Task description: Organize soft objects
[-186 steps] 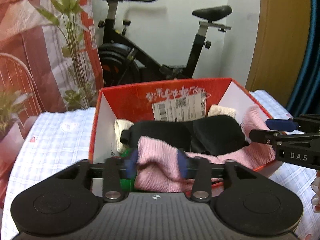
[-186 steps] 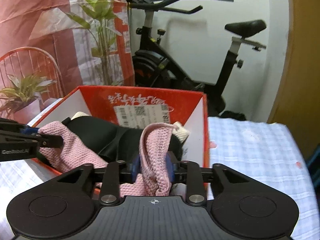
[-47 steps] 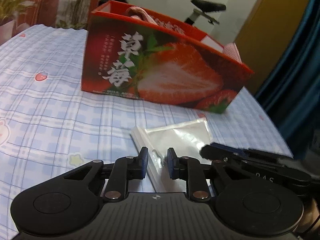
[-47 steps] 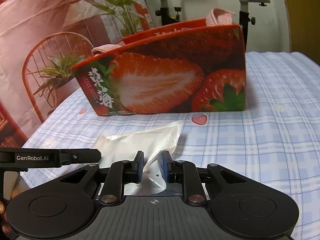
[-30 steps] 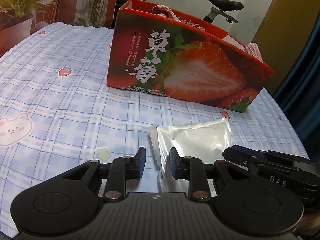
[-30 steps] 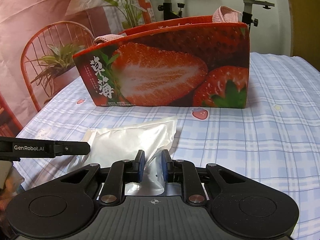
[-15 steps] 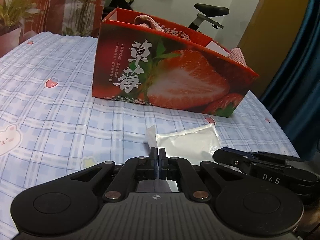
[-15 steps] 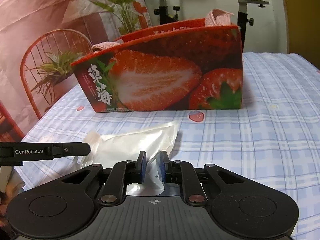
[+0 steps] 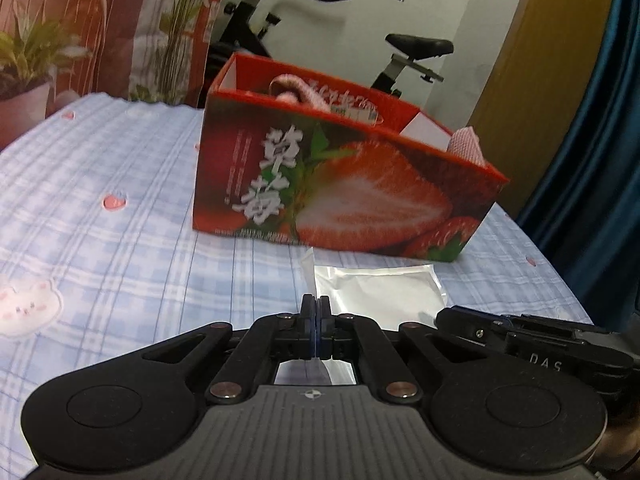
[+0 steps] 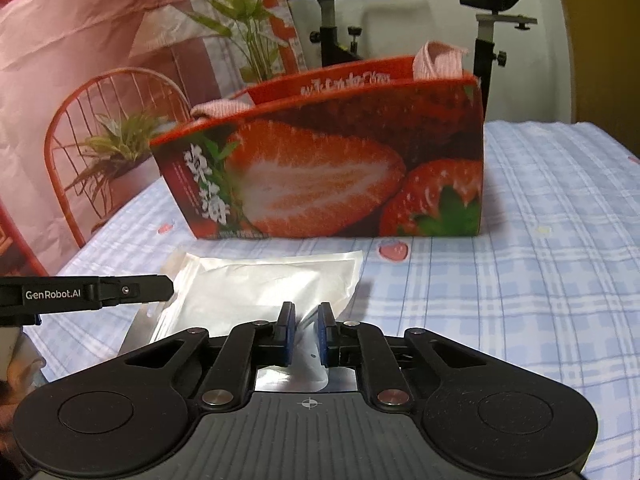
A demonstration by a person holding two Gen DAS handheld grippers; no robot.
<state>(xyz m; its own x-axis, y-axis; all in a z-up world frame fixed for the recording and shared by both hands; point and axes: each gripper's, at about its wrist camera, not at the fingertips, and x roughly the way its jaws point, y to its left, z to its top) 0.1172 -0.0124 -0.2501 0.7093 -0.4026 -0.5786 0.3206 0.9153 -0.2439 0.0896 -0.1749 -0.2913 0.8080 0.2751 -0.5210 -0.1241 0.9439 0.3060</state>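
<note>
Blue checked tablecloth (image 9: pixel 120 248) across whole work surface. Strawberry-print box (image 9: pixel 344 196) standing on it, pink cloth (image 10: pixel 440 58) poking over rim. Clear plastic bag (image 10: pixel 272 284) lying flat just in front of box. Left gripper (image 9: pixel 316 320) fully closed, pinching bag's left edge. Right gripper (image 10: pixel 307 332) nearly closed, pads pressing bag's near right corner, plastic bunched between them.
</note>
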